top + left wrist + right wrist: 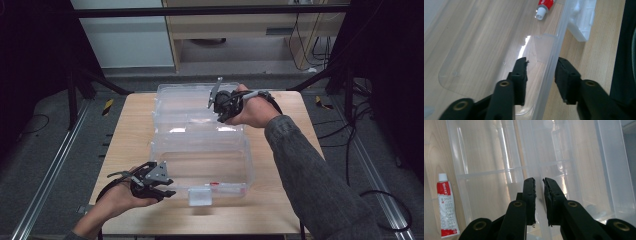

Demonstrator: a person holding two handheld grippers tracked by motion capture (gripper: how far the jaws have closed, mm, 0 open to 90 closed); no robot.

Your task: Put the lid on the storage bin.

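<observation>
Clear plastic box sits mid-desk, its lid swung back flat on the far side. I read the work as handling this box, probably getting the lid shut.

Left gripper at the box's near-left corner. In the left gripper view its jaws stand apart, one inside the front wall, one outside, straddling it with no clear contact. I take that as set to clamp and steady the box while the other hand works.

Right gripper is over the lid's right part. Its own view shows the jaws nearly together, a thin gap left, a clear rib or edge of the lid running up between them. Whether they actually pinch it, I cannot tell.

A red-and-white tube lies flat on the box floor near the front wall; its white cap shows in the left gripper view. White latch hangs off the front edge, unfastened.

Risk: thin slick plastic, easy to slip.
</observation>
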